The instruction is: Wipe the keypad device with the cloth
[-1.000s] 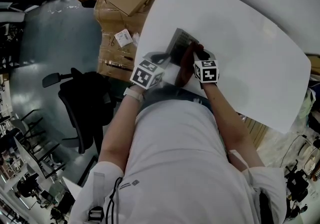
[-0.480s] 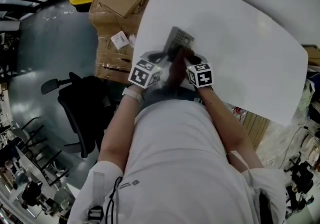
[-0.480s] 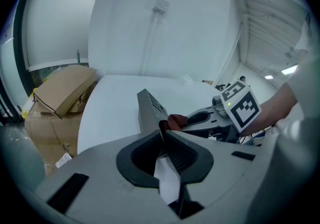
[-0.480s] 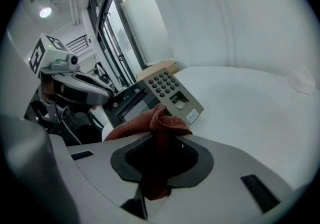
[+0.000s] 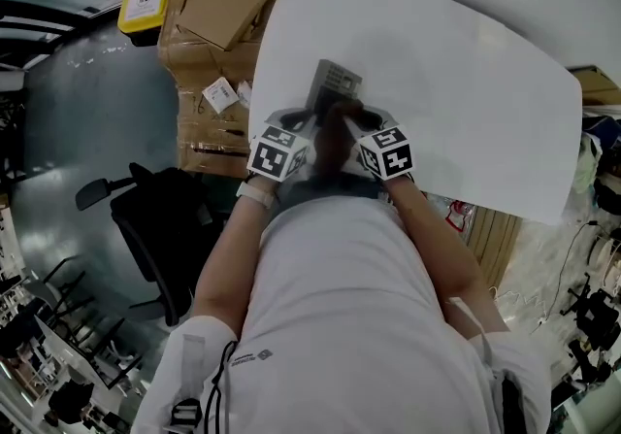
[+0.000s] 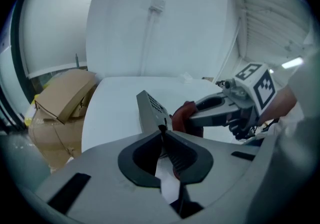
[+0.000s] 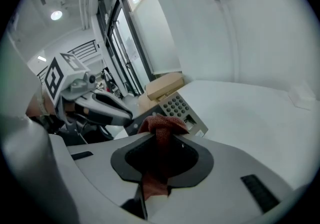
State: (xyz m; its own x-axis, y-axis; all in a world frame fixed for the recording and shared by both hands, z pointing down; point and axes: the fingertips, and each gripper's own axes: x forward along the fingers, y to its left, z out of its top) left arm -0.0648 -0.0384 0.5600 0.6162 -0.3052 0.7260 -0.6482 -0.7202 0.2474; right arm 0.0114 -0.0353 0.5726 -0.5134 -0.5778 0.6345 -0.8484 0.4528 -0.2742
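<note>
White tabletop (image 5: 466, 83) fills the middle of the head view, with cardboard boxes (image 5: 218, 0) and a black office chair (image 5: 155, 218) on the floor at its left side. The right tool (image 7: 160, 135) is closed on a red-brown cloth (image 7: 161, 124), which stands up from the jaws as a bunched wad, so that a soft pad and not hard plastic meets the surface to be cleaned. This wad sits at the near end of the keypad device (image 7: 181, 107), just below the rows of buttons. The left tool (image 6: 161, 130) has its jaws together on the near edge of the same device. I judge this as a clamp, so that the device does not slide while the cloth rubs it; whether it lies flat or is lifted a little I cannot tell. Both tools meet close in front of the person, near the tabletop edge, where the arms need little reach. Wiping seems under way, with the button field not yet covered by the cloth.
</note>
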